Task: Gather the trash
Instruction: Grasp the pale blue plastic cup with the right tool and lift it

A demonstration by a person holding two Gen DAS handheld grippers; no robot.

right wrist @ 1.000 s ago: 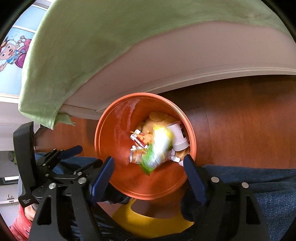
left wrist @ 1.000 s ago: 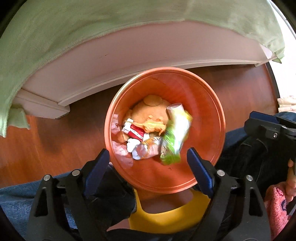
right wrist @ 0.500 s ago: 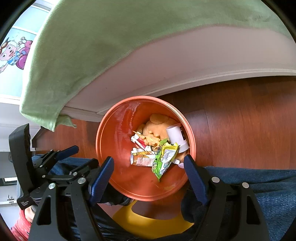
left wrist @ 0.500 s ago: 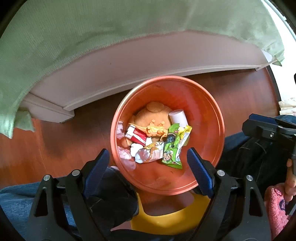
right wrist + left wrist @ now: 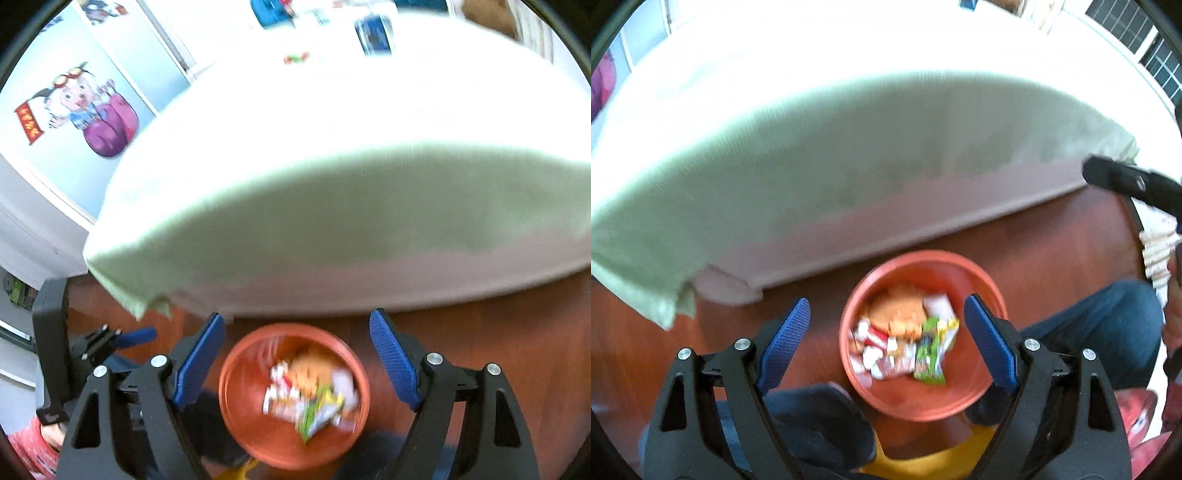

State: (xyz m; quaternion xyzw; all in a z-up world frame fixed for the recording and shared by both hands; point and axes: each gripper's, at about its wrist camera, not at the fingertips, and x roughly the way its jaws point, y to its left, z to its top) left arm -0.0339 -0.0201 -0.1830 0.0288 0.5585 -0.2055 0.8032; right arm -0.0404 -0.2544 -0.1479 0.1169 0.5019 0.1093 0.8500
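Below both tools, an orange bin (image 5: 975,398) is sitting on the wooden floor (image 5: 1052,236), holding wrappers, a green snack packet (image 5: 929,354) and a white cup (image 5: 938,304). Left tool (image 5: 886,338) is hanging released, nothing between its blue pads. Right tool (image 5: 297,360) is spreading its jaws, also empty. Beside the bin, a green-sheeted bed (image 5: 332,206) is standing.
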